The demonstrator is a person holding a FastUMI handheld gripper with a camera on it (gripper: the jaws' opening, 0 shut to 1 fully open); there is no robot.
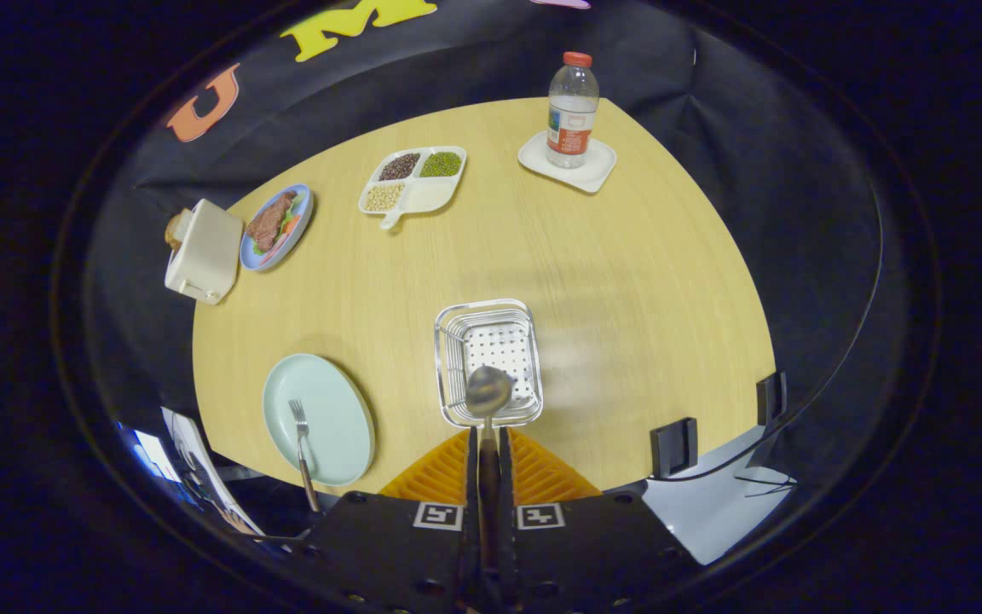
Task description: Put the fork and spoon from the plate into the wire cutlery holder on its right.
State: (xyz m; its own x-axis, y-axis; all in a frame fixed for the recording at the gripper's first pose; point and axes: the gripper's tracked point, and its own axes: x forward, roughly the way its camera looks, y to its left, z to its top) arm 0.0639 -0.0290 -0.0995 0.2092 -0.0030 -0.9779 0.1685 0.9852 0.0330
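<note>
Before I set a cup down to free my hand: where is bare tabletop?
Widest bare table: between wire holder, bottle coaster and the right edge. Also mid-table, between divided tray and holder. Crowded by toaster and food plate. Gripper shut on spoon.

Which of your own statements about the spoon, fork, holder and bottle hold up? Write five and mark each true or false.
1. The tongs are shut on the spoon. True.
2. The spoon's bowl is over the wire cutlery holder. True.
3. The fork already lies in the holder. False: it rests on the pale green plate, left of the holder.
4. The water bottle lies on its side. False: it stands upright on a white coaster.
5. The divided tray beyond the holder holds beans or grains. True.
</note>
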